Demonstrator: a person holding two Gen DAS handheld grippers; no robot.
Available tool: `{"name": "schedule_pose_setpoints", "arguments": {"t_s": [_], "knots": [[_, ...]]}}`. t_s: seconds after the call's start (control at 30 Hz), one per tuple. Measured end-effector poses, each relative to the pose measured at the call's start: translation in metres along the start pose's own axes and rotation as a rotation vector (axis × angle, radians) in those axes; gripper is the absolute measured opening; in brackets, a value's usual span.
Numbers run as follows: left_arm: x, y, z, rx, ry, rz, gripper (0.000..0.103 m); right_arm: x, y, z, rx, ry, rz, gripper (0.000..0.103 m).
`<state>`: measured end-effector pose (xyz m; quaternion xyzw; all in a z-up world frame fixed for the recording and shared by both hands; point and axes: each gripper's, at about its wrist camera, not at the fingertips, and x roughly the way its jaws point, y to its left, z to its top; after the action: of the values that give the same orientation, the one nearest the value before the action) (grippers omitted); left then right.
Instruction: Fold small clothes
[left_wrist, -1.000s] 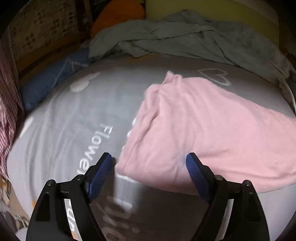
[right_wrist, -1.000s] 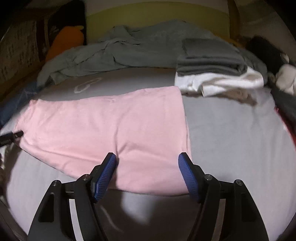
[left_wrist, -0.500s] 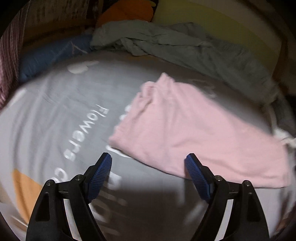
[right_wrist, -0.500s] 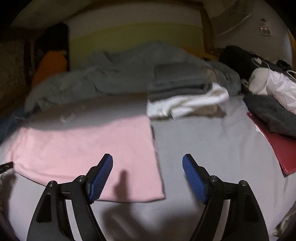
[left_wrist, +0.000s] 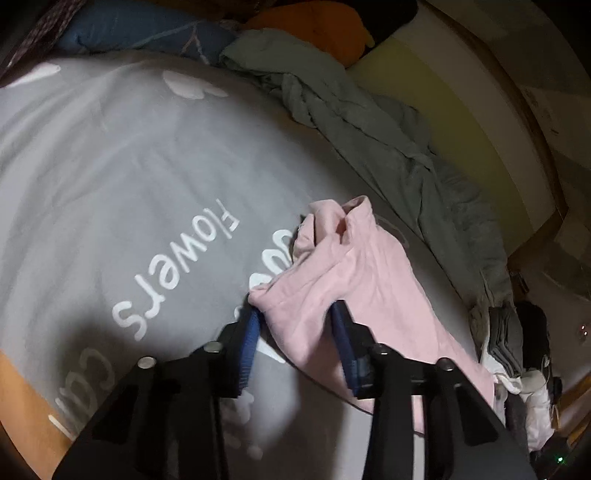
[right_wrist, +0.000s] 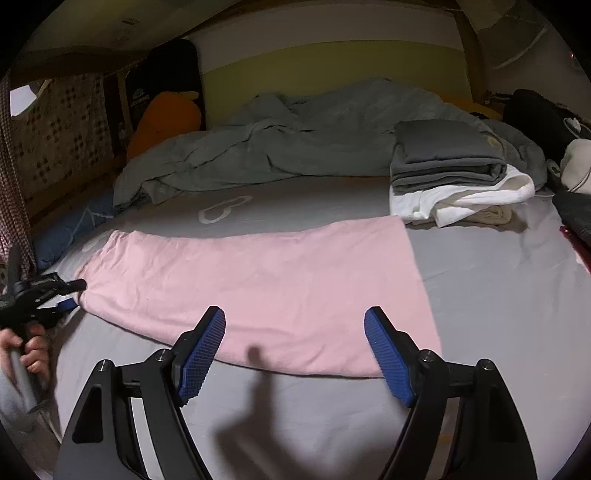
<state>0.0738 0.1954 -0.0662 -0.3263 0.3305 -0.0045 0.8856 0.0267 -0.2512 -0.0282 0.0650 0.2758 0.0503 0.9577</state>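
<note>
Now the left claw (left_wrist: 295, 325) has just been closing and pinches a bunched corner of the pink garment (left_wrist: 354, 280); a second ago its jaws stood wide around that flat edge. The right claw (right_wrist: 295, 332) hangs with jaws apart above the garment's near edge, holding nothing. The garment lies spread across the grey bed (right_wrist: 498, 295), beside a stack of folded clothes (right_wrist: 447, 162).

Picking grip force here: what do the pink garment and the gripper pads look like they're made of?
Pink garment: probably soft matte cotton knit; it bunches into limp folds at the left gripper. Pads: blue, likely rubber, with fine ribbed texture for grip.
</note>
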Motion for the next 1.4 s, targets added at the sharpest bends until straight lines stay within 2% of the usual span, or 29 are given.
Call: {"name": "schedule_pose_setpoints", "arguments": {"t_s": [0.03, 0.1, 0.17, 0.33, 0.4, 0.5, 0.6, 0.7, 0.73, 0.8, 0.83, 0.87, 0.93, 1.0, 1.1, 1.17, 1.2, 1.3, 1.4], "knots": [[0.0, -0.005, -0.002, 0.032, -0.004, 0.009, 0.016, -0.002, 0.001, 0.0, -0.001, -0.003, -0.001, 0.079], [-0.006, -0.027, -0.011, 0.166, -0.061, 0.074, 0.006, -0.005, 0.0, 0.001, -0.004, -0.017, -0.016, 0.079], [-0.018, -0.059, -0.023, 0.328, -0.147, 0.123, 0.005, -0.005, -0.003, 0.002, -0.002, -0.013, -0.045, 0.079], [-0.051, -0.142, -0.046, 0.593, -0.252, -0.019, 0.004, -0.007, -0.02, 0.009, 0.052, -0.013, -0.067, 0.079], [-0.055, -0.175, -0.063, 0.675, -0.243, -0.079, 0.004, -0.01, -0.026, 0.01, 0.069, -0.021, -0.08, 0.079], [-0.037, -0.215, -0.098, 0.761, -0.165, -0.134, 0.004, -0.016, -0.035, 0.012, 0.095, -0.031, -0.093, 0.079], [-0.004, -0.233, -0.13, 0.827, -0.058, -0.111, 0.005, -0.025, -0.044, 0.016, 0.121, -0.055, -0.096, 0.079], [0.026, -0.228, -0.153, 0.826, 0.072, -0.094, 0.006, -0.03, -0.053, 0.018, 0.132, -0.067, -0.108, 0.079], [0.029, -0.224, -0.157, 0.819, 0.093, -0.091, 0.006, -0.031, -0.055, 0.018, 0.136, -0.067, -0.113, 0.079], [0.022, -0.217, -0.161, 0.81, 0.088, -0.124, 0.009, -0.032, -0.059, 0.018, 0.148, -0.065, -0.114, 0.079], [0.016, -0.217, -0.162, 0.813, 0.088, -0.146, 0.018, -0.032, -0.06, 0.018, 0.158, -0.06, -0.106, 0.079], [0.007, -0.214, -0.162, 0.816, 0.096, -0.187, 0.023, -0.032, -0.061, 0.019, 0.167, -0.055, -0.096, 0.079], [-0.007, -0.211, -0.167, 0.821, 0.124, -0.233, 0.044, -0.031, -0.064, 0.02, 0.184, -0.049, -0.078, 0.079], [-0.021, -0.206, -0.171, 0.848, 0.12, -0.241, 0.046, -0.031, -0.061, 0.021, 0.167, -0.049, -0.069, 0.079], [-0.04, -0.198, -0.161, 0.858, 0.017, -0.193, 0.046, -0.031, -0.048, 0.02, 0.114, -0.058, -0.074, 0.079], [-0.047, -0.189, -0.147, 0.831, -0.067, -0.154, 0.051, -0.029, -0.043, 0.018, 0.097, -0.053, -0.066, 0.079], [-0.045, -0.188, -0.14, 0.818, -0.083, -0.135, 0.054, -0.027, -0.04, 0.017, 0.091, -0.048, -0.058, 0.079], [-0.032, -0.177, -0.113, 0.736, -0.1, -0.059, 0.054, -0.018, -0.033, 0.011, 0.091, -0.022, -0.027, 0.079], [-0.01, -0.156, -0.094, 0.631, -0.054, 0.009, 0.054, -0.011, -0.025, 0.005, 0.092, 0.007, 0.057, 0.078]]}}
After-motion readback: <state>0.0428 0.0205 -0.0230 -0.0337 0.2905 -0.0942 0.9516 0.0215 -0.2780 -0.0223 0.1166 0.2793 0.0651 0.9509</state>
